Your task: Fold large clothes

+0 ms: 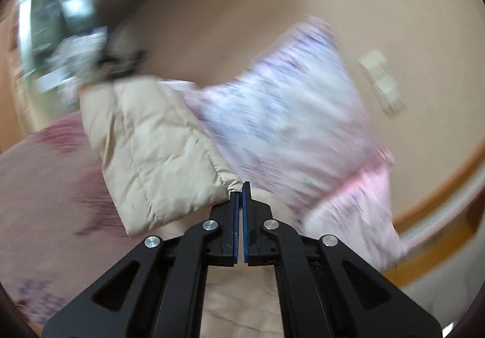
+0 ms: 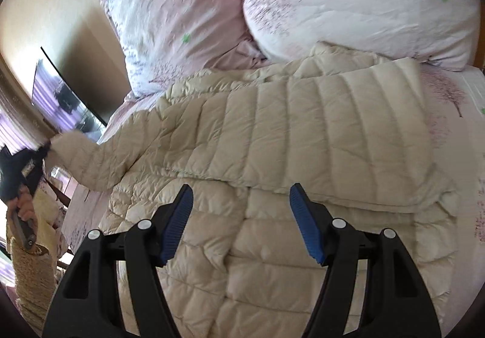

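Across the bed, the jacket (image 2: 272, 132) lies sideways, left jaws pinching its cuff.

A pink-sheeted bed (image 2: 448, 95) carries a cream quilted jacket (image 2: 272, 141) and floral pillows (image 2: 169, 19).

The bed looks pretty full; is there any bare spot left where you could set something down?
Little. The clearest patch is the pink sheet at the right edge, between the cream puffer jacket and the duvet. A narrow strip shows between the jacket and the pillow. The middle is crowded: the jacket covers it.
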{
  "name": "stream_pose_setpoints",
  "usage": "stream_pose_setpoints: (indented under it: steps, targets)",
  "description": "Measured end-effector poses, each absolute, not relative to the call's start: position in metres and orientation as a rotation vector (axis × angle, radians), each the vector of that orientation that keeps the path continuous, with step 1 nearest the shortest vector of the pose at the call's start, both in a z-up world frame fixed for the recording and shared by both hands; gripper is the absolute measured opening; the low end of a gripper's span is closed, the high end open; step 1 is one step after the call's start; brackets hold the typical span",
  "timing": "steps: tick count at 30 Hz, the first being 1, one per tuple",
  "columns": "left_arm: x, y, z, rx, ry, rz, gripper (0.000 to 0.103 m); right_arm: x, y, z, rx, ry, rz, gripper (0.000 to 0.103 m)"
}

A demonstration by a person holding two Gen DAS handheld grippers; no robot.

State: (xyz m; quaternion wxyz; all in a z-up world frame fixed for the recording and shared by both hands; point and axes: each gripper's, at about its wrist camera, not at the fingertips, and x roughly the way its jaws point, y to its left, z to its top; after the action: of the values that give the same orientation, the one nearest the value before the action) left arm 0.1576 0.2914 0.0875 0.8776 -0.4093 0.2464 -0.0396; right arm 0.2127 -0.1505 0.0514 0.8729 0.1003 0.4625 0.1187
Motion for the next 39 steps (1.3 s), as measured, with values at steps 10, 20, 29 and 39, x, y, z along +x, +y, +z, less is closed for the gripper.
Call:
stream_pose_setpoints:
  steps: [10, 20, 29, 39]
  targets:
    - [0.196, 0.077, 0.09, -0.521, 0.652, -0.49, 0.0, 0.204, -0.2, 0.049, 0.261, 0.939, 0.153, 0.067]
    - [0.204, -0.027, 0.019, -0.292, 0.92, -0.603, 0.025, 0.208, -0.221, 0.044, 0.268, 0.937, 0.088, 0.067]
    - [0.18, 0.064, 0.049, -0.366, 0.799, -0.546, 0.086, 0.215, -0.14, 0.057, 0.024, 0.863, 0.267, 0.066]
    - [0.208, 0.132, 0.01, -0.421, 0.897, -0.282, 0.085, 0.231, 0.005, 0.019, -0.566, 0.737, 0.229, 0.059]
